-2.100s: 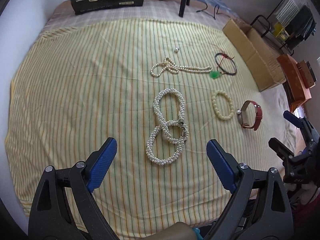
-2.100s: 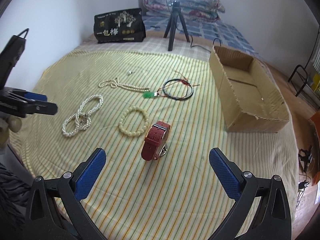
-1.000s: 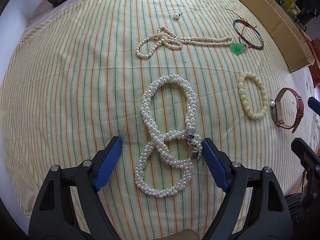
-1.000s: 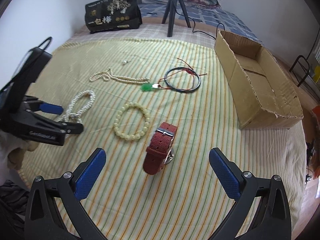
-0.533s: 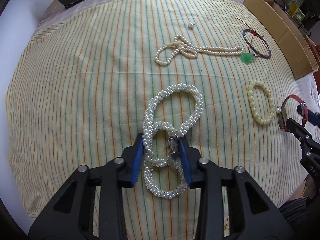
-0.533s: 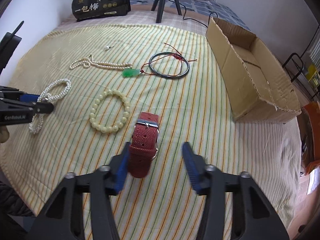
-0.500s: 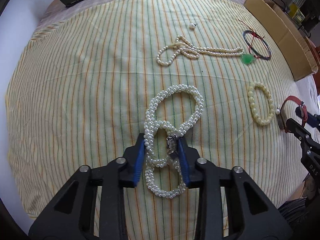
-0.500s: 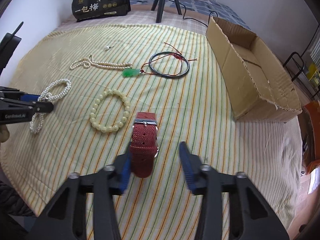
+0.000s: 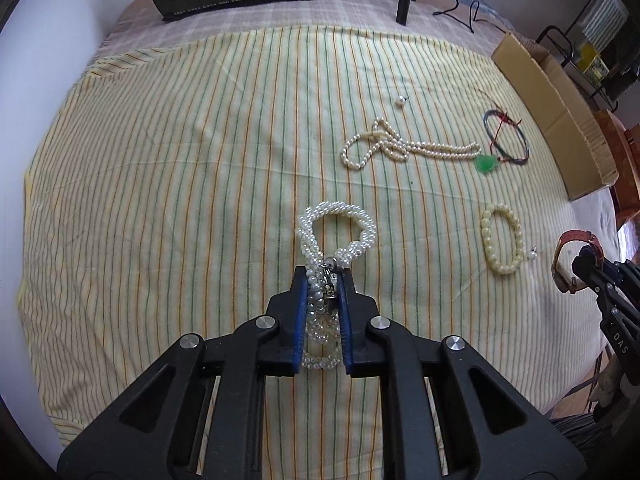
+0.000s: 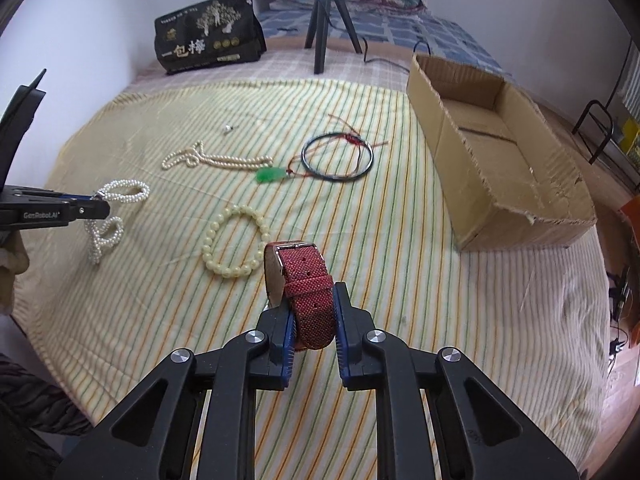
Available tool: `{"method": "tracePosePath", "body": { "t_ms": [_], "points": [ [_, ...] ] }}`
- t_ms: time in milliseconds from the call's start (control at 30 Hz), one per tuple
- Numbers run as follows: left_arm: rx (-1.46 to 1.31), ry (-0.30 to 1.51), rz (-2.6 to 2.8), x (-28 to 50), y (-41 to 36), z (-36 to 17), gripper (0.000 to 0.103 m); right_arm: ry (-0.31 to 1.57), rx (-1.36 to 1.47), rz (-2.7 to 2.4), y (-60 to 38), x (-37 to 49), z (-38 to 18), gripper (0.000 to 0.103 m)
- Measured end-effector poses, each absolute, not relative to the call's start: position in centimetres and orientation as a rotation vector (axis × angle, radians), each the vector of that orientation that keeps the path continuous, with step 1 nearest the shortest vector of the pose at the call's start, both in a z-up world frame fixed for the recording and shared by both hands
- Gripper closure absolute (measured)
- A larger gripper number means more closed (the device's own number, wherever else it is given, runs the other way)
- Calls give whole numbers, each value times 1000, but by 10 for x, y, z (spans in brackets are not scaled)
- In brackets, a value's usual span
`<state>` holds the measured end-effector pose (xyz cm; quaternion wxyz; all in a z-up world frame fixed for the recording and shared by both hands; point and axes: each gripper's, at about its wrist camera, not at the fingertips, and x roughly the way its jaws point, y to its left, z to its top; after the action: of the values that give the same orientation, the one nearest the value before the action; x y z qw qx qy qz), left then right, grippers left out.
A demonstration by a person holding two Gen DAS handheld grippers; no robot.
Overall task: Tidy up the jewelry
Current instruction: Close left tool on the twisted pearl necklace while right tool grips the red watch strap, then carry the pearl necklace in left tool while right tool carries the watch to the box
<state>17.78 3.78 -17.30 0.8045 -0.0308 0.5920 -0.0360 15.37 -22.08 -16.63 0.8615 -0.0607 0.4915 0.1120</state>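
My left gripper (image 9: 323, 280) is shut on the thick white pearl necklace (image 9: 336, 228), lifted above the striped cloth (image 9: 160, 200); it also shows in the right wrist view (image 10: 120, 192). My right gripper (image 10: 314, 300) is shut on the red watch (image 10: 304, 280), held off the cloth; the watch also shows in the left wrist view (image 9: 568, 256). On the cloth lie a cream bead bracelet (image 10: 234, 240), a thin pearl strand (image 10: 212, 158), a green pendant (image 10: 270, 174) and a dark bangle (image 10: 338, 158).
An open cardboard box (image 10: 492, 144) stands at the right of the cloth. A black bag (image 10: 208, 44) and a tripod (image 10: 326, 20) stand at the back. A small loose pearl (image 9: 401, 99) lies on the cloth beyond the thin strand.
Both grippers came down and closed from wide open. The left one shut on the thick pearl necklace and lifted it. The right one shut on the red watch and raised it.
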Motion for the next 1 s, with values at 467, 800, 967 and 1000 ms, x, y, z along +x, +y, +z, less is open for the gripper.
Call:
{"method": "tracePosePath", "body": {
  "t_ms": [467, 800, 967, 1000],
  "points": [
    [-225, 1117, -161, 177, 35, -115, 91, 902, -82, 225, -239, 159, -124, 88],
    [-221, 1000, -228, 182, 0, -68, 91, 841, -38, 150, -278, 169, -100, 88],
    [-203, 982, -267, 187, -27, -59, 91, 825, -2, 103, -304, 172, -92, 88],
    [-197, 976, -276, 189, -34, -57, 91, 824, 4, 98, -308, 173, -90, 88]
  ]
}}
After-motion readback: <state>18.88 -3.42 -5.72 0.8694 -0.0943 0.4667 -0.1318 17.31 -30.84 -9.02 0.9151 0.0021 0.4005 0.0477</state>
